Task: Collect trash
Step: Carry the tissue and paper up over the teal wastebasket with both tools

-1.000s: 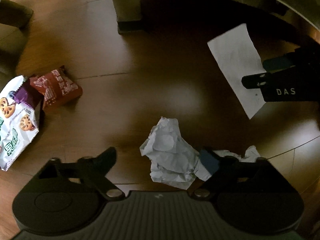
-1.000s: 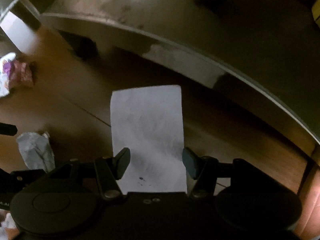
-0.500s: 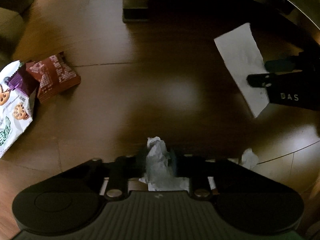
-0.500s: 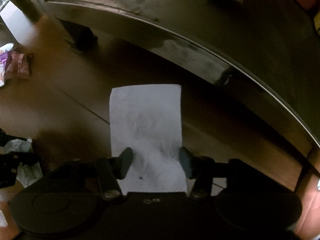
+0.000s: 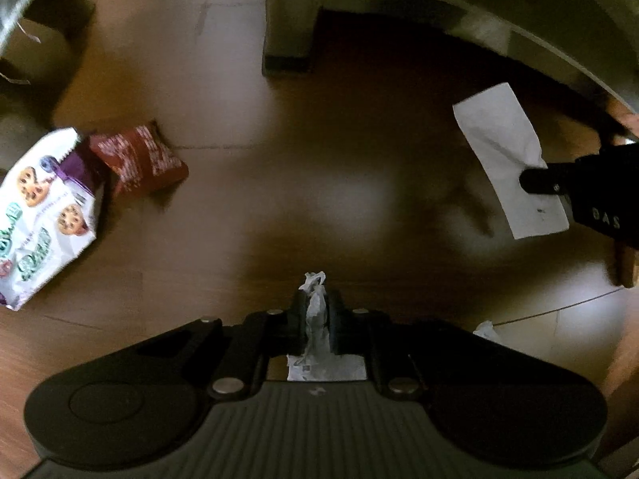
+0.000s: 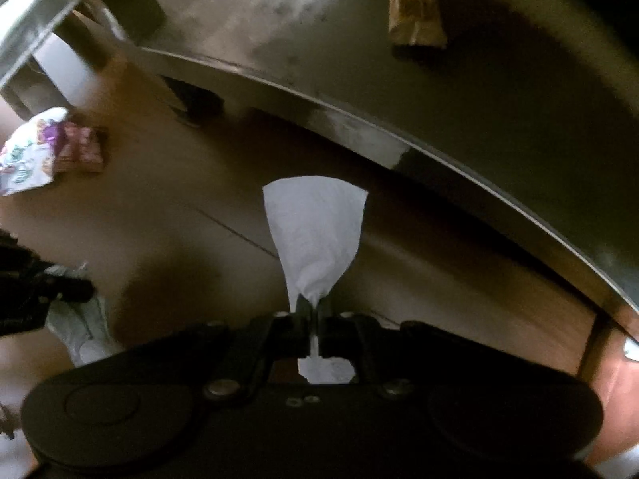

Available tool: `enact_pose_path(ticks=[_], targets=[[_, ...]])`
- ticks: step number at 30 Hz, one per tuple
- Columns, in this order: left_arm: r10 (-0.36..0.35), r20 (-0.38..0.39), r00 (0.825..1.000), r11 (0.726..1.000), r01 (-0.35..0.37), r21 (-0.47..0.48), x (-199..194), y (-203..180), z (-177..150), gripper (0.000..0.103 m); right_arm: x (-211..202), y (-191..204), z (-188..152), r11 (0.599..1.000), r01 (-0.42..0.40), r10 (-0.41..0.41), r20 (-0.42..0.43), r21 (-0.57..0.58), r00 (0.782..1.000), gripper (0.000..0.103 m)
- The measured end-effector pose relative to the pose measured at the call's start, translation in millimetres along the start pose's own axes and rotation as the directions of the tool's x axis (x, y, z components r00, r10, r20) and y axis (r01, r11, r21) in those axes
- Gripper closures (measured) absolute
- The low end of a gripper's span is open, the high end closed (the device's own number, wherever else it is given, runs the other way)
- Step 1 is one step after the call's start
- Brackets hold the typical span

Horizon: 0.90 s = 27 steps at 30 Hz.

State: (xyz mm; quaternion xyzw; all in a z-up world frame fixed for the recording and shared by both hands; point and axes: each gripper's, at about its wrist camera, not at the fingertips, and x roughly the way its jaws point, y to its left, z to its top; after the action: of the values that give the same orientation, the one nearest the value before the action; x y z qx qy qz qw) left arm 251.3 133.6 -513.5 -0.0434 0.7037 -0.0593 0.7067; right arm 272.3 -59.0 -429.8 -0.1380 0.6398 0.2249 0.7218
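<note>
Left wrist view: my left gripper (image 5: 317, 321) pinches crumpled paper (image 5: 315, 299), mostly hidden; my right gripper (image 6: 315, 313) clamps the tissue (image 6: 315, 223), pinched end hidden.

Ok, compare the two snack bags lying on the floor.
The white bag is the larger; the red bag is smaller and squarer. The white bag shows cookie pictures, green lettering and a purple torn top; the red bag bears only pale print. The white bag lies nearer the left gripper, and its purple end overlaps the red bag's corner. Both lie on the wooden floor, neither one held.
</note>
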Motion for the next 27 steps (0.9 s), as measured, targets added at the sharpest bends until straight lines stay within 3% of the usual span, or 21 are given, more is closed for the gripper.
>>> enact_pose_path(ticks=[10, 16, 20, 27], targets=[[0.009, 0.16, 0.987, 0.99, -0.032, 0.138, -113.2, -10.1, 3.4, 0.094, -104.7, 10.0, -6.4, 1.0, -0.026, 0.026, 0.109, -0.006, 0.994, 0.1], [0.011, 0.293, 0.956, 0.977, -0.073, 0.202, -195.4, -25.0, 0.0, 0.094, -191.1, 17.0, -15.6, 0.998, -0.053, 0.058, 0.214, -0.03, 0.975, 0.1], [0.009, 0.393, 0.92, 0.98, -0.087, 0.179, -252.8, -29.4, -0.1, 0.094, -246.4, 20.7, -24.1, 0.997, -0.063, 0.072, 0.295, -0.037, 0.953, 0.1], [-0.005, 0.559, 0.829, 0.987, -0.084, 0.134, -356.9, -57.8, -16.4, 0.094, -341.8, 24.1, -44.0, 0.998, -0.061, 0.069, 0.451, -0.031, 0.89, 0.1]])
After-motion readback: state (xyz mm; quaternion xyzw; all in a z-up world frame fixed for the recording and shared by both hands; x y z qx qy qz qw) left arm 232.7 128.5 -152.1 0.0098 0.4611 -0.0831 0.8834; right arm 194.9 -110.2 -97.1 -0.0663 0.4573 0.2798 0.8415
